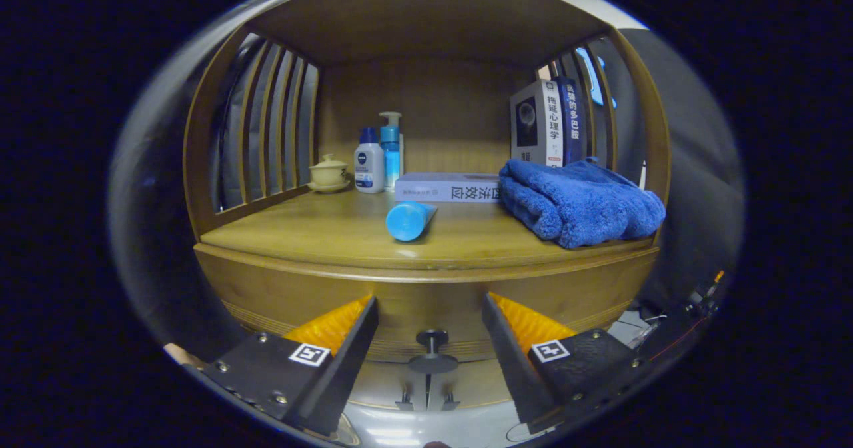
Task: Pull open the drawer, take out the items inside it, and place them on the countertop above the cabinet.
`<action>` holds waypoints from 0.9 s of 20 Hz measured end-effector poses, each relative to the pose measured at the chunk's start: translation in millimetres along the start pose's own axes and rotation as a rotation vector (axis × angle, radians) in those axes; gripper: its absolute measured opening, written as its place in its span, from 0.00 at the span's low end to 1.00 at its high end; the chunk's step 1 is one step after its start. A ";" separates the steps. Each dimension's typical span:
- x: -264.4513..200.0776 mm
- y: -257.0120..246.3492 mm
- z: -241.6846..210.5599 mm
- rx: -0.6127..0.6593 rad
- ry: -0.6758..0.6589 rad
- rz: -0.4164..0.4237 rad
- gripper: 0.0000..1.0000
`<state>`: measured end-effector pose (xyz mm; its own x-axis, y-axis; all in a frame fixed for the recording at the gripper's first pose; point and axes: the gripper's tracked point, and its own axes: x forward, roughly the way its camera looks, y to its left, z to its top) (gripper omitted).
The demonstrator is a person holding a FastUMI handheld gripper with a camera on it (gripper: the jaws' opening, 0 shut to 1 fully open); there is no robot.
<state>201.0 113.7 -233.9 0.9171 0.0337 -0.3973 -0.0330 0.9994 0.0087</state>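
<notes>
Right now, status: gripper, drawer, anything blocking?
Gripper open, holding nothing, fingers either side of the drawer knob. Drawer looks shut. Countertop already holds a blue tube, blue towel, books, bottles. Path to knob clear.

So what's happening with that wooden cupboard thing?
A person is holding a gripper up to the wooden cabinet's closed drawer. Its fingers are open, one on each side of the small dark round knob, not touching it. On the wooden countertop above sit a folded blue towel, a blue tube lying down, a flat grey book, two bottles and a small lidded cup. Nothing is out of the drawer yet.
</notes>
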 end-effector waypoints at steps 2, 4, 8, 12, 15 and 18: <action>-0.6 -0.1 0.4 -0.001 0.003 0.001 0.95; -0.7 -0.5 0.2 -0.003 0.004 0.000 0.95; -0.6 -0.3 0.7 -0.005 0.008 -0.004 0.95; -13.6 -0.3 18.0 0.009 -0.030 -0.005 0.95; -39.8 -1.2 43.7 0.015 -0.084 0.004 0.95; -77.3 -7.3 79.5 0.024 -0.159 0.001 0.95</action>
<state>162.0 104.3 -130.3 0.9684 0.0333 -0.2472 -0.0261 0.9991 0.0320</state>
